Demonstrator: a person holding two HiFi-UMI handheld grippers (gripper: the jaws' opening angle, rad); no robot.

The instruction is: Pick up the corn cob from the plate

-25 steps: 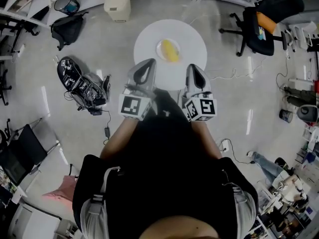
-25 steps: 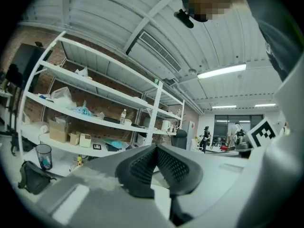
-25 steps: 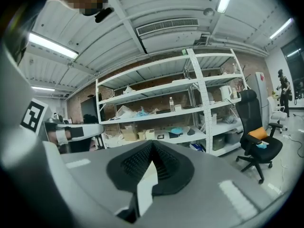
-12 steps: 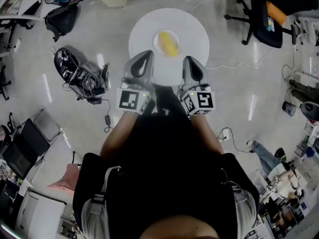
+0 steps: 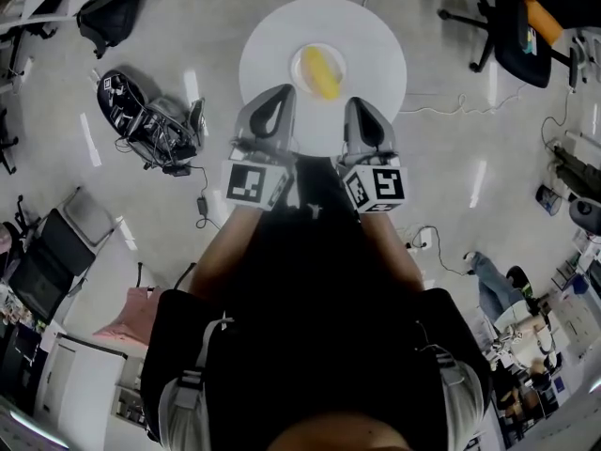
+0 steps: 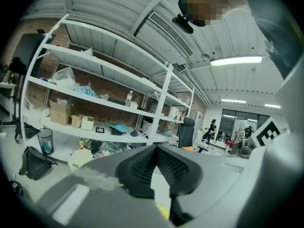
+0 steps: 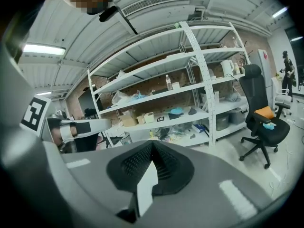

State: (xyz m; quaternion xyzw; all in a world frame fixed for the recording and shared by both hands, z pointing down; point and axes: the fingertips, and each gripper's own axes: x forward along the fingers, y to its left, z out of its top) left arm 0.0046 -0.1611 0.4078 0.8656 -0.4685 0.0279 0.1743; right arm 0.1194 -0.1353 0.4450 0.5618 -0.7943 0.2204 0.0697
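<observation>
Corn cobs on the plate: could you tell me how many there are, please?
1. The corn cob lies on the plate on the round table; none seems hidden.

Bright ceiling strip lights (image 6: 236,60) streak glare across the floor (image 5: 479,181); fisheye edges bend and darken to black.

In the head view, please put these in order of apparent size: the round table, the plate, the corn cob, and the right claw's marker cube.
1. round table
2. plate and marker cube: they look about alike, and the cube is nearer the camera, so I do not rank them
3. corn cob
</observation>
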